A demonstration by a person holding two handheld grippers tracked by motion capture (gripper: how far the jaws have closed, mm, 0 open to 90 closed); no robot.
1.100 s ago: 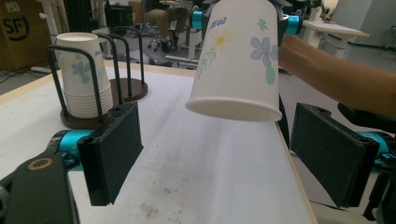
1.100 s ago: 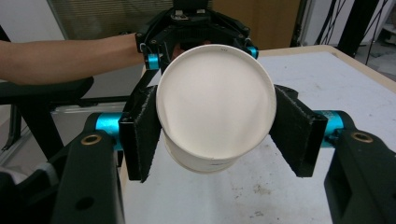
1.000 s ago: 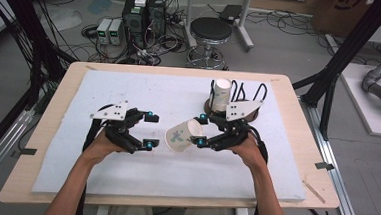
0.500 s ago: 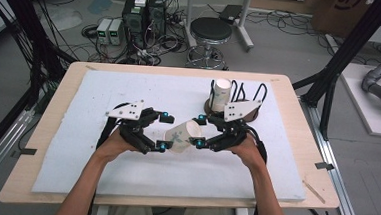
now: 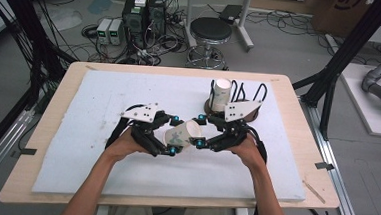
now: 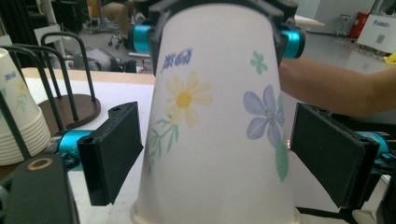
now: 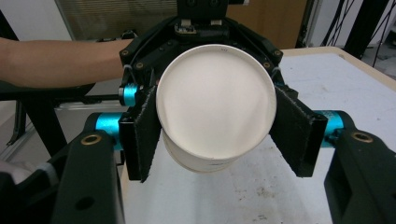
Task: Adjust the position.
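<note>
One flowered paper cup (image 5: 181,133) lying sideways mid-counter between two claws. Right claw (image 5: 198,130) clamps its rim end; left claw (image 5: 173,135) sits wide around its base, not touching. One cup stack (image 5: 221,94) in the rack (image 5: 251,97) behind.

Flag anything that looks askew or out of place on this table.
One paper cup lies on its side in the air between the left hand-held gripper and the right hand-held gripper, unlike the upright stack of cups in the rack. Nothing looks spilled or damaged.
</note>
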